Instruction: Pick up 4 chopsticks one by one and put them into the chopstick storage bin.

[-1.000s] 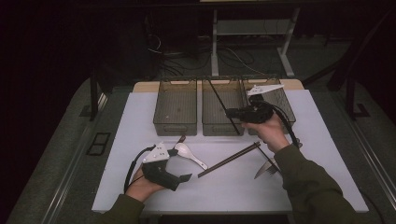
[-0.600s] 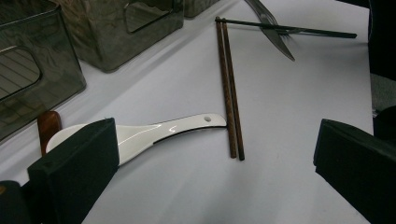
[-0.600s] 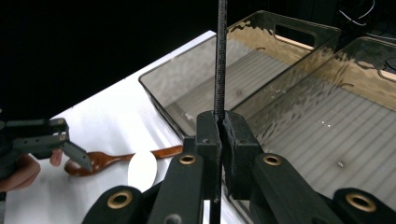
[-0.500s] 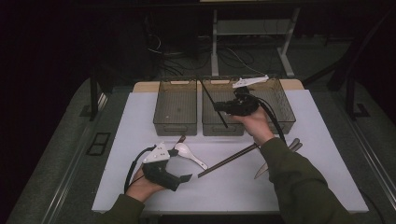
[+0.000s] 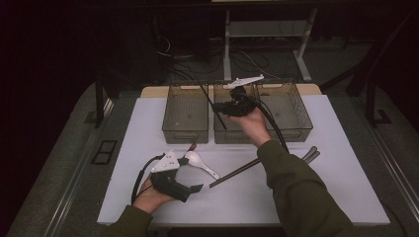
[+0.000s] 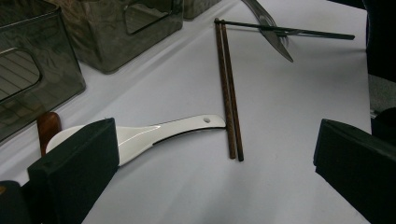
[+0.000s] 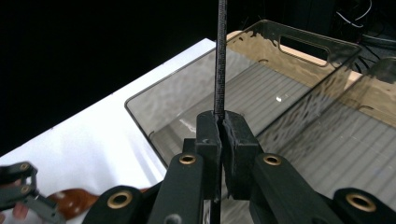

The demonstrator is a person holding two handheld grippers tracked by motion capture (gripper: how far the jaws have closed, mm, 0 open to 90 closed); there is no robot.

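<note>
1. Tongs, right (image 7: 221, 122): jaws pinched shut on a thin black chopstick (image 7: 221, 56), gripped near one end. In the high view the right tongs (image 5: 223, 109) hang above the middle bin (image 5: 232, 136) of three clear bins at the far side of the table (image 5: 346, 197); the stick slants up and left over the left bin (image 5: 187, 129).
2. Tongs, left (image 6: 215, 154): jaws wide, nothing between them, resting at the near left of the table just beside a white spoon (image 6: 163, 133).
3. Handling, judged: the chopstick looks light, stiff and smooth, so it may pivot or slip in a pinch near the end. A hold closer to mid-length would steady it.
4. Other items: a brown chopstick pair (image 6: 229, 88) lies mid-table; a second black stick (image 6: 289, 31) and metal cutlery (image 6: 273, 35) lie to the right.
</note>
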